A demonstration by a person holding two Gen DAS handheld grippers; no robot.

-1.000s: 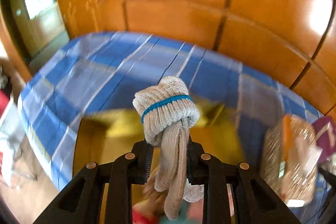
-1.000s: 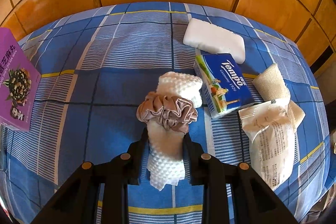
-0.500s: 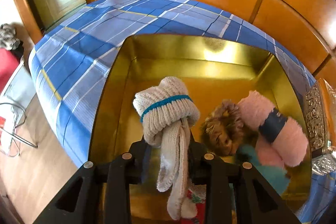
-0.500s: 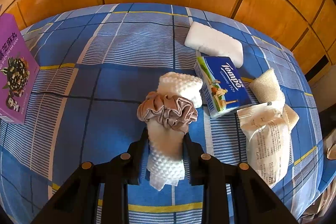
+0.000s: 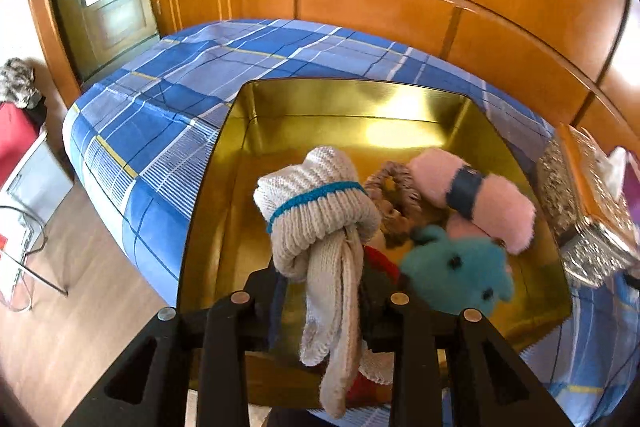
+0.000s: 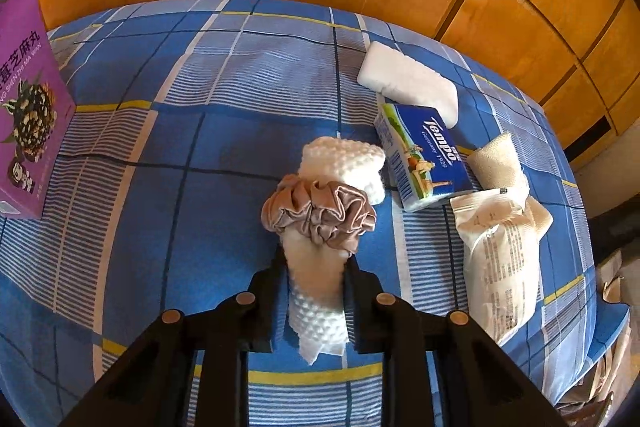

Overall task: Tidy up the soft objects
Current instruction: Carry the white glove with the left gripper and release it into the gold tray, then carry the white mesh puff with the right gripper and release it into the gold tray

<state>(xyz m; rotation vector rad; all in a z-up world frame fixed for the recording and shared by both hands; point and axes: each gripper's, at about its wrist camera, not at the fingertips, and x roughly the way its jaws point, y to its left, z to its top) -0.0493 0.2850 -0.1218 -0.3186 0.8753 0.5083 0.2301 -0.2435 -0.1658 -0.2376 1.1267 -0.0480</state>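
My left gripper (image 5: 322, 287) is shut on a beige knitted glove bundle (image 5: 316, 211) with a teal band, held over the gold tin box (image 5: 248, 115). The box holds a pink yarn skein (image 5: 472, 193), a teal plush toy (image 5: 456, 267) and a brown scrunchie (image 5: 394, 187). My right gripper (image 6: 314, 267) is shut on a rolled white cloth (image 6: 340, 163) with a taupe satin scrunchie (image 6: 320, 213) around it, held above the blue plaid bedspread (image 6: 180, 131).
On the bedspread lie a Tempo tissue pack (image 6: 426, 151), a white pad (image 6: 408, 83), a white wrapped packet (image 6: 500, 259) and a beige bandage roll (image 6: 498, 163). A purple box (image 6: 26, 115) stands left. An ornate silver-orange box (image 5: 580, 195) sits right of the tin.
My left gripper has swung with the glove bundle to over the tin, which has come into full view with its contents. My right gripper has barely shifted with the cloth.
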